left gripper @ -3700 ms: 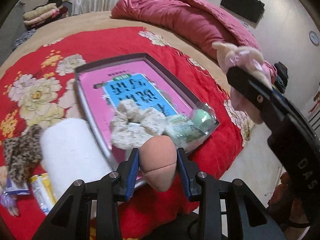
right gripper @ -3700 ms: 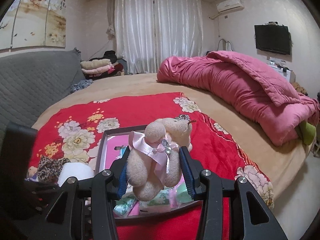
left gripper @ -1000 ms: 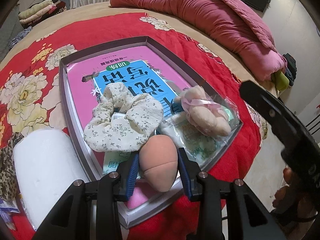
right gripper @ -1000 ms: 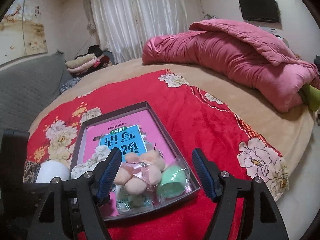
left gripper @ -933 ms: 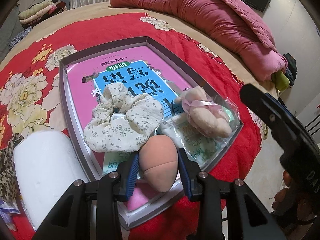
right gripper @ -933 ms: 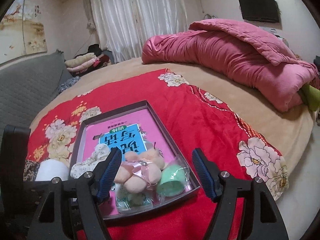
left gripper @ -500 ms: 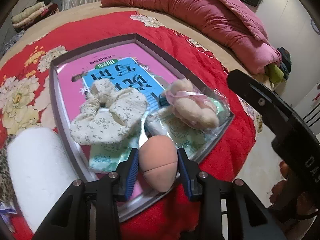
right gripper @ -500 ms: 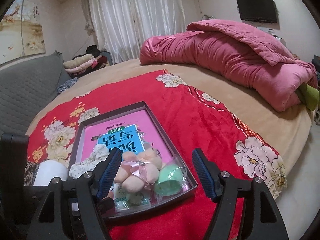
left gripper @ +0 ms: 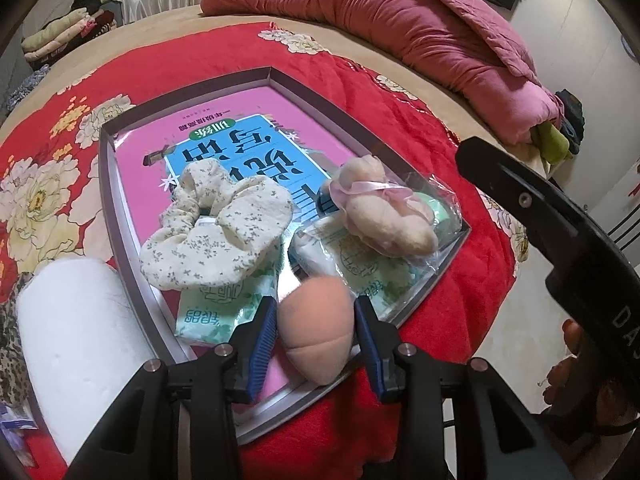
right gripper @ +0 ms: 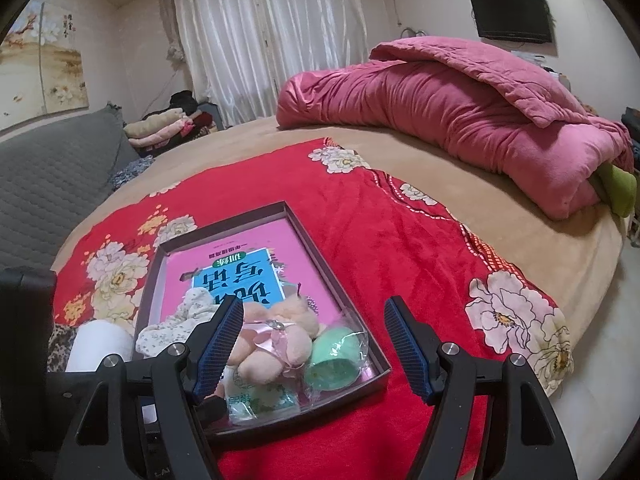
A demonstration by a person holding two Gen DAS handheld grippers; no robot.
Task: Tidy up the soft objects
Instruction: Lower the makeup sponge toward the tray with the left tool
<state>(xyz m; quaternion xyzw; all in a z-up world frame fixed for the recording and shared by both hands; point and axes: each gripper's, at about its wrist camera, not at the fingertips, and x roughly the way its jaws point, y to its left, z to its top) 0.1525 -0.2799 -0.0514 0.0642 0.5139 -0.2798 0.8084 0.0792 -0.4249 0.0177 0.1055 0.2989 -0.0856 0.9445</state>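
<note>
The left gripper hangs low over the near end of the grey tray, and its jaws have just been opening a little — the peach makeup sponge sits between the blue pads, slightly blurred, with a thin gap showing on each side, so the pads no longer look pressed on it. The sponge is over the tray's near corner, at about 6 o'clock in the left wrist view.

Inside the tray lies a pink and blue book, flat on the bottom. On it, at roughly 9 o'clock from the sponge's top, rests the floral scrunchie, with a green tissue pack partly under it. At about 1 o'clock from the sponge is the plush toy with a pink ribbon, lying on clear plastic packets.

In the right wrist view, the right gripper stands wide with nothing between its pads — it hovers above the tray's near end, over the plush toy and just beside a mint green sponge in a clear bag.

A white roll stands left of the tray on the red floral blanket.
</note>
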